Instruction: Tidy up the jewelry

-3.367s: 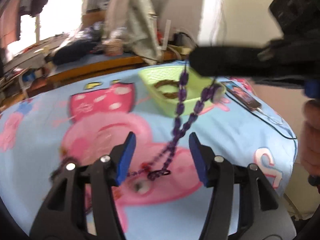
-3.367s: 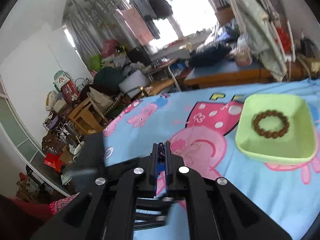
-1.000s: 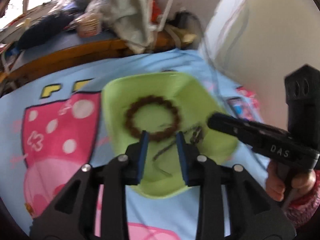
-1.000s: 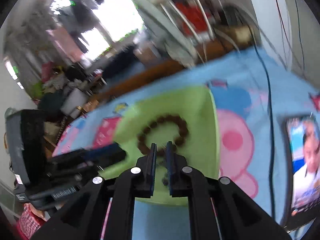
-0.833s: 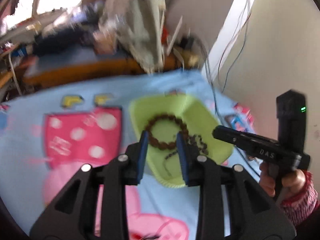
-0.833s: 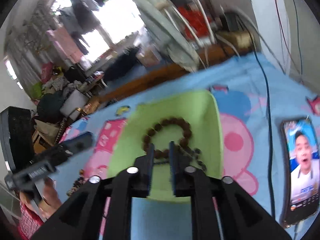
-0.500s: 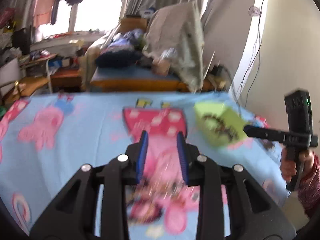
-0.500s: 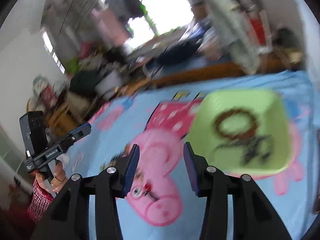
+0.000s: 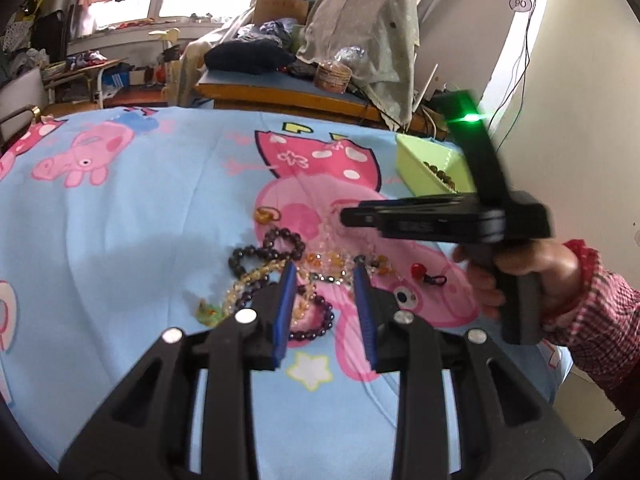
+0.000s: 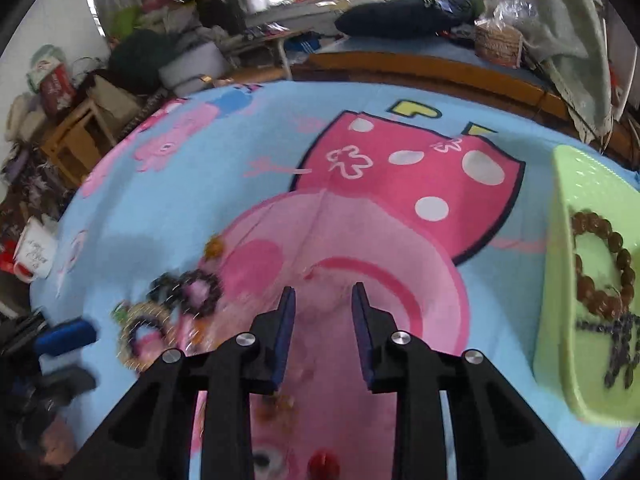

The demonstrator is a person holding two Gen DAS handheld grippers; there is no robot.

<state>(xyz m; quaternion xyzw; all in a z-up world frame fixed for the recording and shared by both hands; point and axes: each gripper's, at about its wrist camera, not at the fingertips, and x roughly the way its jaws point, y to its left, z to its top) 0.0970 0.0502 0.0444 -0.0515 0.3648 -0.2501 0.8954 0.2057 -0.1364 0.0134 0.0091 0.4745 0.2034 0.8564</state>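
Back from green tray (image 10: 560,240), purple necklace (image 10: 624,344) delivered; over bracelet pile (image 9: 280,264) now, left gripper (image 9: 324,276) and right gripper (image 10: 323,300) spread, empty.

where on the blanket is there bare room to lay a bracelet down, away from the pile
The blanket is bare left of the jewelry pile, towards the small pink pig print. The pink polka-dot patch between the pile and the green tray is also free. It is crowded in the pile beyond the left gripper fingers and around the right gripper.
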